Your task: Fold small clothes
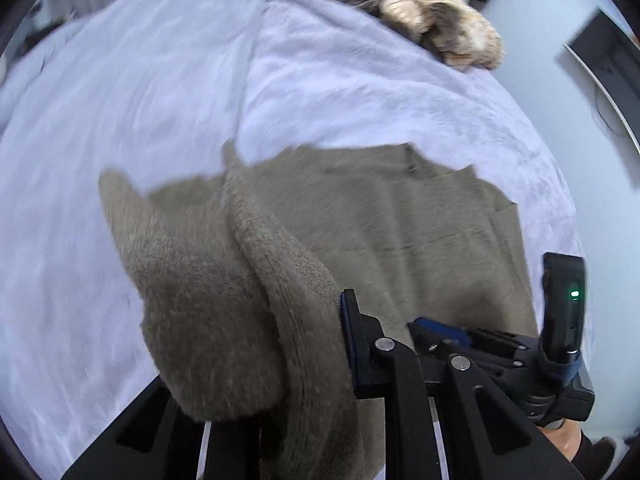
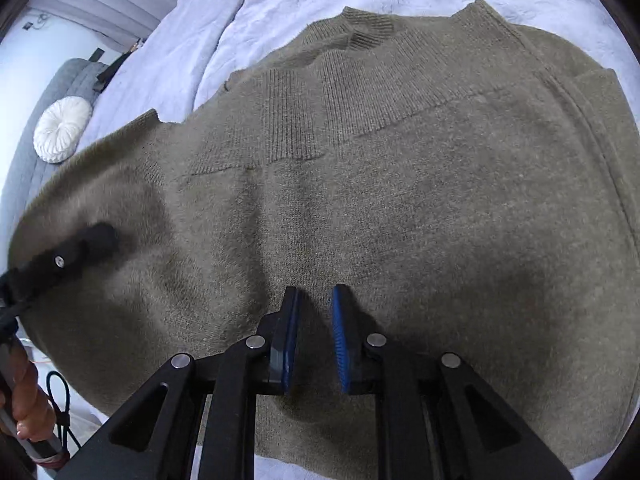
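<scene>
Left gripper (image 1: 320,352) clamped on raised sweater (image 2: 360,200) fold, at 6 o'clock. Right gripper (image 2: 314,336) narrowly open, fabric between pads, grip unclear. Bedspread (image 1: 120,100) beneath.

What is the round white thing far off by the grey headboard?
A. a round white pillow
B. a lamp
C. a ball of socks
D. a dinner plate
A: in the right wrist view a round white pillow with pleats running to its centre leans against the grey headboard, beside the pale blue blanket that the sweater lies on.
</scene>
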### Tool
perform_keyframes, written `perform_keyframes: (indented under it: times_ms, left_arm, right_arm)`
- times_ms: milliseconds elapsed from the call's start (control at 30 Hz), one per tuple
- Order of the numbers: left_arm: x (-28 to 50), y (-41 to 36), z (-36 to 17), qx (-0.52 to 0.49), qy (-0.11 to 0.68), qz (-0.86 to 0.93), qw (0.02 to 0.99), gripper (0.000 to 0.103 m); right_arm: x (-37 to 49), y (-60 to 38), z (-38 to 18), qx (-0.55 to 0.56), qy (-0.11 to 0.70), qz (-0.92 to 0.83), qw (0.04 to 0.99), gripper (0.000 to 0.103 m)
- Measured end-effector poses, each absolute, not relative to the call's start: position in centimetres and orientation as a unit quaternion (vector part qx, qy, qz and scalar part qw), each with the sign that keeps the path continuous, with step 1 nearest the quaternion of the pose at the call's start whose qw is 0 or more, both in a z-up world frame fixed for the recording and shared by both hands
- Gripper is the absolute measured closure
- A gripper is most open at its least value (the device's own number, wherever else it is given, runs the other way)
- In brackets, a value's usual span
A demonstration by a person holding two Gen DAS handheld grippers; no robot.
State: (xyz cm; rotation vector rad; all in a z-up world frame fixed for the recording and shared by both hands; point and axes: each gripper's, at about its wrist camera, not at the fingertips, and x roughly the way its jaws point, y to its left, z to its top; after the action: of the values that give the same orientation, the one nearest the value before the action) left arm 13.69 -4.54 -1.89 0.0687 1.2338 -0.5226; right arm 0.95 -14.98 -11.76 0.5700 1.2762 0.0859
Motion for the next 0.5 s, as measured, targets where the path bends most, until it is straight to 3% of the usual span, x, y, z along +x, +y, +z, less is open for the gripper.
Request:
perform_keyframes:
  times_ms: [233, 500]
  left_arm:
    - [11.5, -17.0, 3.1, 0.142, 0.509, -0.351, 0.773, 0.083]
    - [6.6, -29.3, -2.4, 0.231, 0.534, -0.402, 0.707, 0.081]
  right_arm:
    - [-4.7, -23.8, -10.3, 0.421, 0.513, 0.05, 0.747, 0.084]
    - [-9.9, -31.8, -13.6, 0.563, 0.446, 0.028, 0.696, 0.074]
